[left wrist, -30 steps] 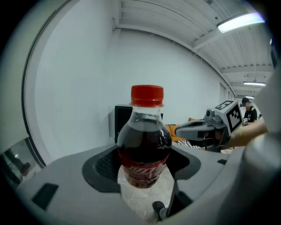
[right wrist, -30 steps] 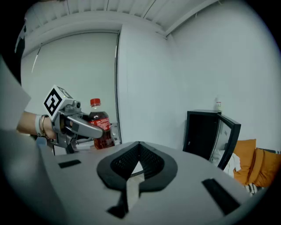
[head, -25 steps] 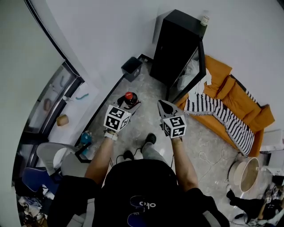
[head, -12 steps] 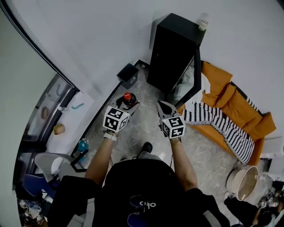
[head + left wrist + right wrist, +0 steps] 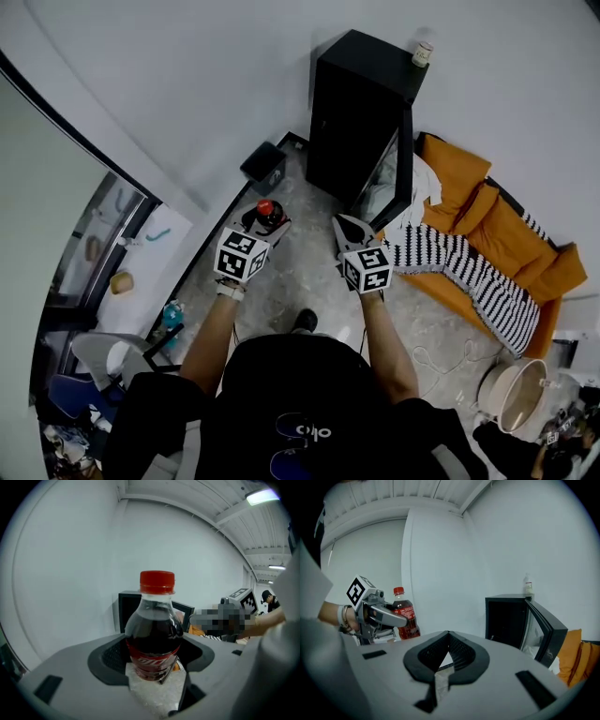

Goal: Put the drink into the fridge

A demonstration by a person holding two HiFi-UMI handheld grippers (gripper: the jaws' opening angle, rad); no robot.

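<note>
Dark cola filled the drink (image 5: 154, 630), clamped upright in my left gripper (image 5: 261, 227) to prevent tipping during carrying. My right gripper (image 5: 447, 654) was closed on nothing, presumably free to manage the door (image 5: 403, 164). Ahead, the black fridge (image 5: 356, 103) stood open for loading.
</note>
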